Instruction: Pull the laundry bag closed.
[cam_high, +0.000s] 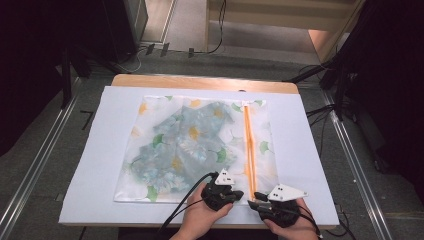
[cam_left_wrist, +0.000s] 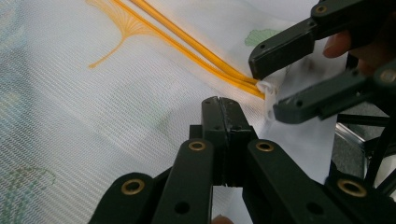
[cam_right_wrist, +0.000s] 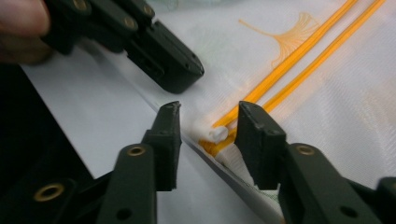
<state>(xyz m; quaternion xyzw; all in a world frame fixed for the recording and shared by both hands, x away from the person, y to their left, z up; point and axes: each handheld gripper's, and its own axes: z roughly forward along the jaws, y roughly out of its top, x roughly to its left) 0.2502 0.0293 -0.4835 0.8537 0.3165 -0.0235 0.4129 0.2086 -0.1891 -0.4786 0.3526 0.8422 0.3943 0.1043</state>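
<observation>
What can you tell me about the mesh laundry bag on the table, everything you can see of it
The mesh laundry bag is white, see-through netting printed with orange and green ginkgo leaves, lying flat on the white table cover with bluish patterned cloth inside. An orange zipper runs along its right side, ending near the front edge in a small white pull. The right gripper stands open around that pull; the left gripper, fingers shut, pinches the bag's edge beside it.

My left gripper (cam_high: 239, 194) is black, with a grey three-cornered plate on top that has small dark holes. My right gripper (cam_high: 256, 199) has the same plate. Black cables (cam_high: 187, 200) go from them to the lower edge of the frame. The jaws are flat black bars with brass-coloured rivets (cam_left_wrist: 196, 146).
</observation>
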